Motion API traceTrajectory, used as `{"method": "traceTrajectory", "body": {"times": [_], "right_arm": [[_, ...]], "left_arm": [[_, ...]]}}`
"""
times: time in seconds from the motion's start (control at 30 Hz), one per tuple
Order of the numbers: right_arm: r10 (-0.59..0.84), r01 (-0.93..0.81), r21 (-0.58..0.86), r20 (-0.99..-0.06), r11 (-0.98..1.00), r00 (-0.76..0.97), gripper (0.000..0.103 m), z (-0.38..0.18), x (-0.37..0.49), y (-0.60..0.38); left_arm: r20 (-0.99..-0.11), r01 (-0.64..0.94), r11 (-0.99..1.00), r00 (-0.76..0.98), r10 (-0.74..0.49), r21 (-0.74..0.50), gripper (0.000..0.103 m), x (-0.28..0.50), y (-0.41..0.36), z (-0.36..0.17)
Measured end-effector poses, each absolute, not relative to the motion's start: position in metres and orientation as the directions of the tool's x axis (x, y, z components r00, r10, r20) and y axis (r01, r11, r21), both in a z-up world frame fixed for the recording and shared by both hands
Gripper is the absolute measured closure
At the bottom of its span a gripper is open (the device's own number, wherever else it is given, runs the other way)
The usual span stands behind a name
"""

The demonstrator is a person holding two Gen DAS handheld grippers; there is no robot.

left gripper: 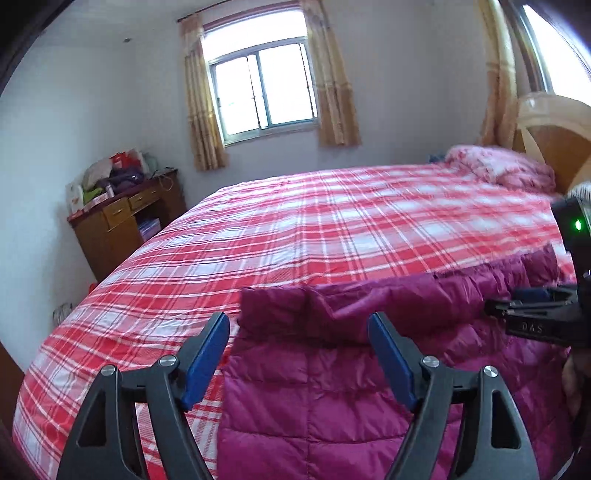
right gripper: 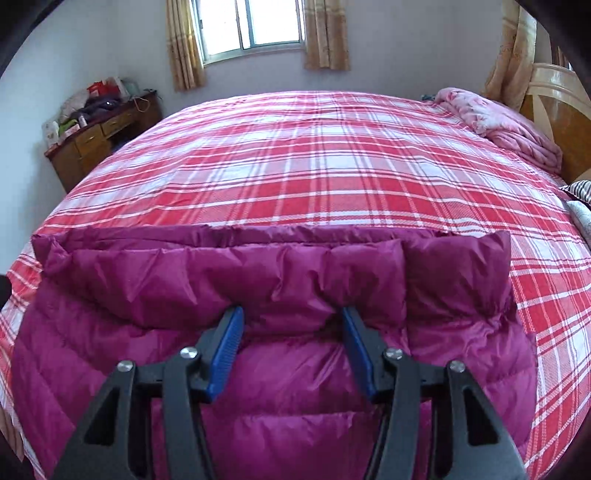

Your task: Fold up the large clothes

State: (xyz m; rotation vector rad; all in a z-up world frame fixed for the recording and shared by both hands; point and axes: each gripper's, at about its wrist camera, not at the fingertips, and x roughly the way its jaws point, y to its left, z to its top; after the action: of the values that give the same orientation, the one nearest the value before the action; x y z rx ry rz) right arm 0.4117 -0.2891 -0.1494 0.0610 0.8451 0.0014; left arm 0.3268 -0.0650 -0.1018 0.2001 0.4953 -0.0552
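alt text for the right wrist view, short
The open right gripper hovers over a magenta quilted puffer jacket lying on a bed with a red and white plaid bedspread. Behind are a curtained window, a cluttered wooden desk at left, and a folded pink blanket by the headboard at right.

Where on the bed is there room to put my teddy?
The plaid bedspread lies bare from the purple jacket across to the far side, and left of the pink quilt. The near edge is crowded with the jacket and both open grippers; the desk is piled.
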Motion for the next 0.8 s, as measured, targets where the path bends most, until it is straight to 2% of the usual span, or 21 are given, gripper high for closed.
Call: {"method": "traceTrajectory", "body": {"times": [0.2, 0.4, 0.8], "right_arm": [[-0.004, 0.036, 0.026, -0.751, 0.999, 0.661, 0.045, -0.158, 0.415, -0.285], [0.001, 0.043, 0.04, -0.748, 0.998, 0.664, 0.045, -0.163, 0.417, -0.288], [-0.002, 0.054, 0.043, -0.763, 0.998, 0.646, 0.043, -0.171, 0.426, -0.289]], "left_arm": [[-0.565, 0.102, 0.959, 0.822, 0.068, 0.263, 0.025, 0.371, -0.086, -0.134], [-0.671, 0.087, 0.978, 0.739, 0.063, 0.188, 0.024, 0.402, -0.075, -0.158], [-0.721, 0.078, 0.986, 0.691, 0.053, 0.147, 0.016, 0.415, -0.073, -0.175]]}}
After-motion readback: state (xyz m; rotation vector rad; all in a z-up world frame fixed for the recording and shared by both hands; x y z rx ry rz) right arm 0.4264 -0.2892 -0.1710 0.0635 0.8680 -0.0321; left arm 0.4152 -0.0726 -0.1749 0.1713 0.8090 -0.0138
